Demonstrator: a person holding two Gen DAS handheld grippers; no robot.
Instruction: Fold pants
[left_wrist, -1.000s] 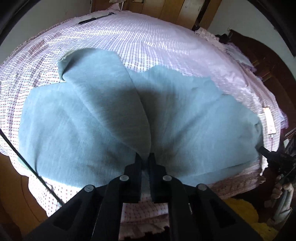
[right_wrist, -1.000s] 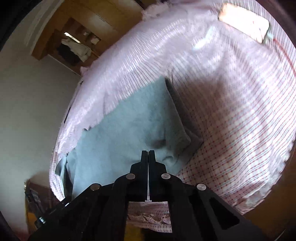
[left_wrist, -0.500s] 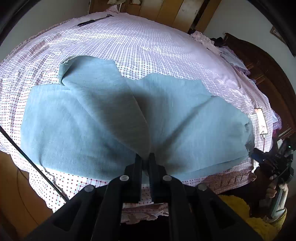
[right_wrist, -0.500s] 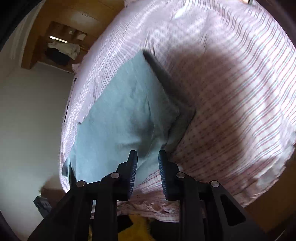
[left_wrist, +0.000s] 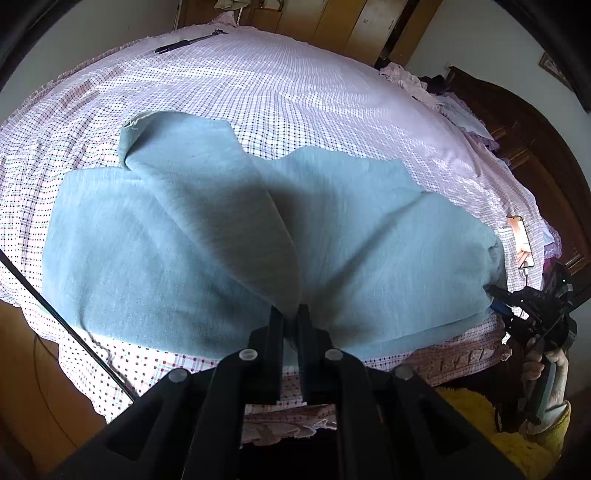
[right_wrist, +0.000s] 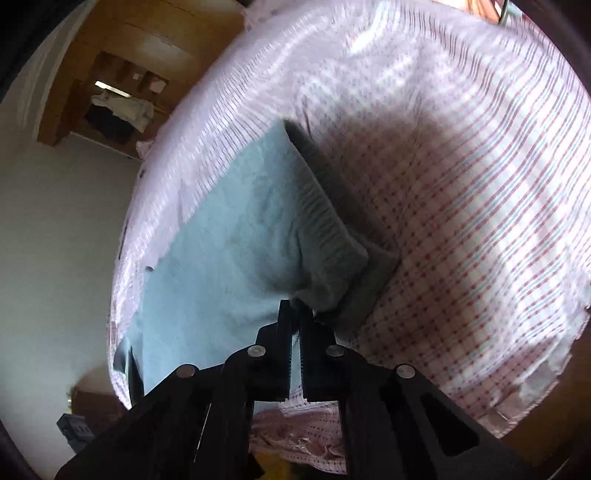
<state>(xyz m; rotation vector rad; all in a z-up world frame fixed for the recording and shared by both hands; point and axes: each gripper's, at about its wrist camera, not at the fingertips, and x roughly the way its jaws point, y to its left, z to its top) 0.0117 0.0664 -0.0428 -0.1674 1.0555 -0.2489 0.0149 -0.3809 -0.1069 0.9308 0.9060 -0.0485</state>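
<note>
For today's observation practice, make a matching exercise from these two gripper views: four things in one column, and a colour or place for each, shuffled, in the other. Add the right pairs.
Things:
1. pants
2. bedsheet
3. headboard
4. phone

Descriptions:
A. dark brown wood, beyond the bed's right side
B. light blue, spread out on the bed
C. lying near the bed's right edge
D. pale pink check, covering the bed

Pairs: 1-B, 2-D, 3-A, 4-C
</note>
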